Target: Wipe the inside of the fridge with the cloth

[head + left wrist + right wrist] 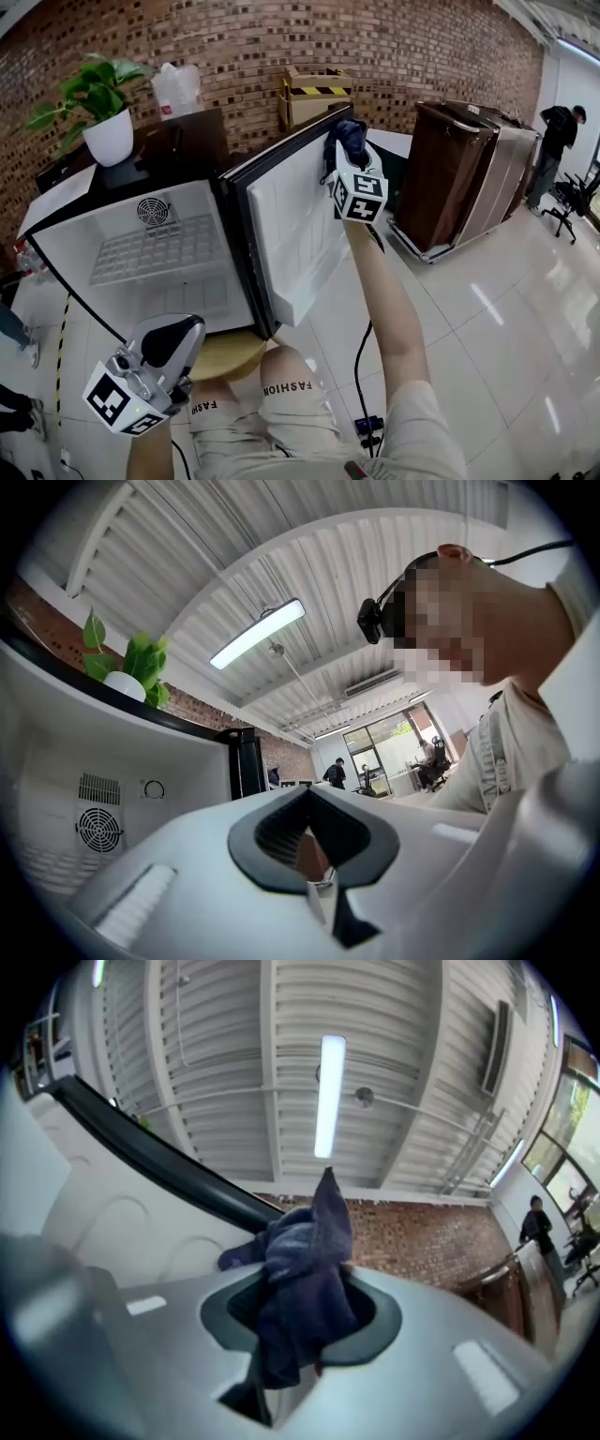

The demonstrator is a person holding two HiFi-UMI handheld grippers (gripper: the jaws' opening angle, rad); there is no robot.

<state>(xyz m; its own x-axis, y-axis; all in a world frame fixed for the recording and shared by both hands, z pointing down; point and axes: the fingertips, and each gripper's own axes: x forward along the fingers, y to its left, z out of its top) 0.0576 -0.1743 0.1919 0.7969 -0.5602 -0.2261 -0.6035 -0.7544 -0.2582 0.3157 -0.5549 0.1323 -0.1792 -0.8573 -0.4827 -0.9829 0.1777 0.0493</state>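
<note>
Right gripper (307, 1314) pinches the dark blue cloth (309, 1241) by the open fridge door's (291, 225) top edge, 1 o'clock. Left gripper (314, 855), 7 o'clock, jaws pressed together, empty.

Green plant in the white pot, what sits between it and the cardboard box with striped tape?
A translucent white plastic container stands between them, seen in the head view.
</note>
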